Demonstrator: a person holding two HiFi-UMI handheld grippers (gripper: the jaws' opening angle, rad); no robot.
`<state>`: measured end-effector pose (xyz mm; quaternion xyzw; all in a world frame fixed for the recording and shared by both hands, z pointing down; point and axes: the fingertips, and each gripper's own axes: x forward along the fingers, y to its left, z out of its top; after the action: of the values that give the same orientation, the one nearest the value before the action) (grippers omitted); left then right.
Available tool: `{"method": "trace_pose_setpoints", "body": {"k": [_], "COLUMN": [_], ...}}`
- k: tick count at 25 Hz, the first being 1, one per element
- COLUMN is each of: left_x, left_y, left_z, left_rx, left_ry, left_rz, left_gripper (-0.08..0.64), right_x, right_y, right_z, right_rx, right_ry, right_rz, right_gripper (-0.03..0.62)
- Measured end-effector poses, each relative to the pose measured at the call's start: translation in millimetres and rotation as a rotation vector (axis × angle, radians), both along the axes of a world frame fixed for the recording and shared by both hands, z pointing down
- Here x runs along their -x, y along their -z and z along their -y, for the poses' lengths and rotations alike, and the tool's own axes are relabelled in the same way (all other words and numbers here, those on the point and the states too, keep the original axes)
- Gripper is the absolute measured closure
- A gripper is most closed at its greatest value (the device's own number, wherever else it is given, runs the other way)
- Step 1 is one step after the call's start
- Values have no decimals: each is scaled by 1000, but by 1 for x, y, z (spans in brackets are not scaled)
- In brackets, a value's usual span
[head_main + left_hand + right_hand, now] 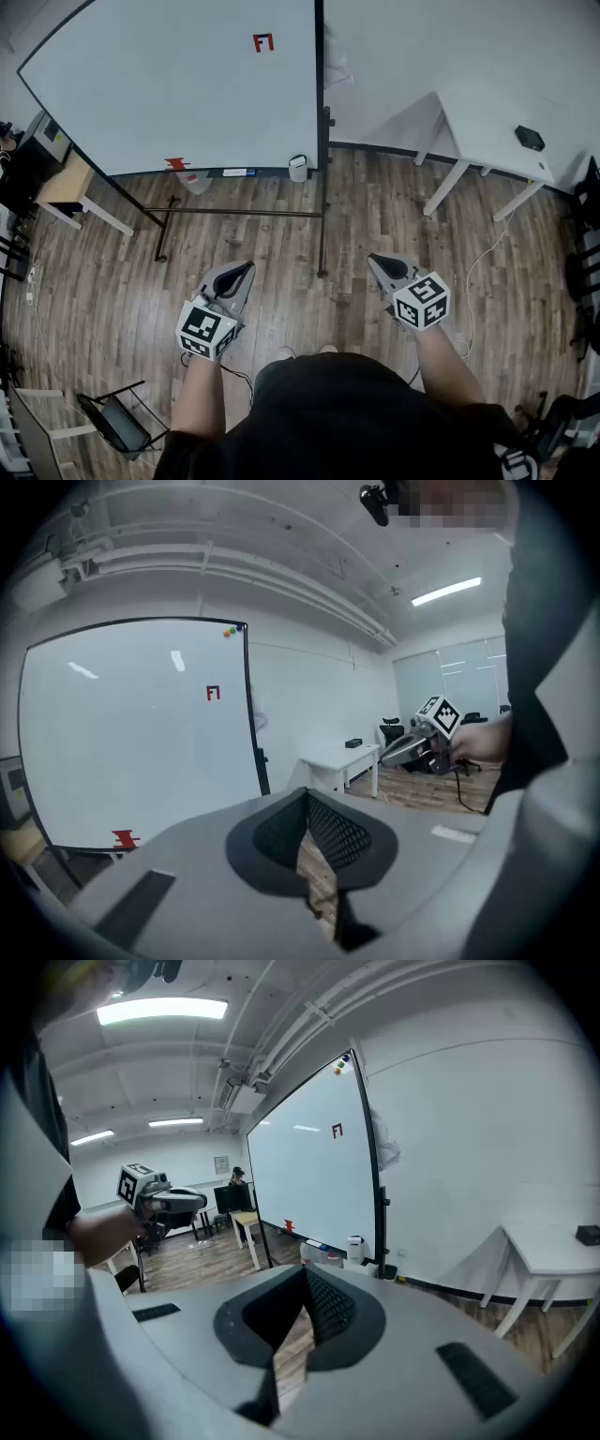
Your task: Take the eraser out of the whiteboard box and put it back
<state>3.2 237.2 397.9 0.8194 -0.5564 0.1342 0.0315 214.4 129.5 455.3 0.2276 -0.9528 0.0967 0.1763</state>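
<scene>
Eraser, likely light and firm and best pinched across its narrow sides, lies unseen in the white box (298,171) at the whiteboard (178,84) corner, far from the clenched, empty left tongs (246,269) and right tongs (375,260).

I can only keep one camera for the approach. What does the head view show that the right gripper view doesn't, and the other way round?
Only the head view: the right gripper seen from outside, with its marker cube and the forearm behind it.

Only the right gripper view: the ceiling light and the right gripper's jaws up close, together, with nothing between them.

Both: the whiteboard, the white box at the end of its tray, the white table and the left gripper.
</scene>
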Motion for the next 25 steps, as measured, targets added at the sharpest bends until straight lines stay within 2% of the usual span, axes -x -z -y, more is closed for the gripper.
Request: {"method": "trace_pose_setpoints", "body": {"k": [3,14,18,25], "left_x": [-14,-38,-47,-45], "left_y": [-6,-4,5,-3], "left_z": [-6,1,-2,-4], "left_rx": [13,16,-8,12], "left_ry": [-21,-44,-73,-58], "left_rz": [-51,-33,-63,-80], "left_gripper": [548,548,548,548], "right_x": [-7,-28,-34,-31], "right_y": [1,-6,-3,-4], "right_z": [-1,1,3,0], "right_rx": [7,34,36,62], "right_ry": [-5,-6,-14,4], "right_rz": [2,9,19,44], "right_gripper": [600,600,599,600]}}
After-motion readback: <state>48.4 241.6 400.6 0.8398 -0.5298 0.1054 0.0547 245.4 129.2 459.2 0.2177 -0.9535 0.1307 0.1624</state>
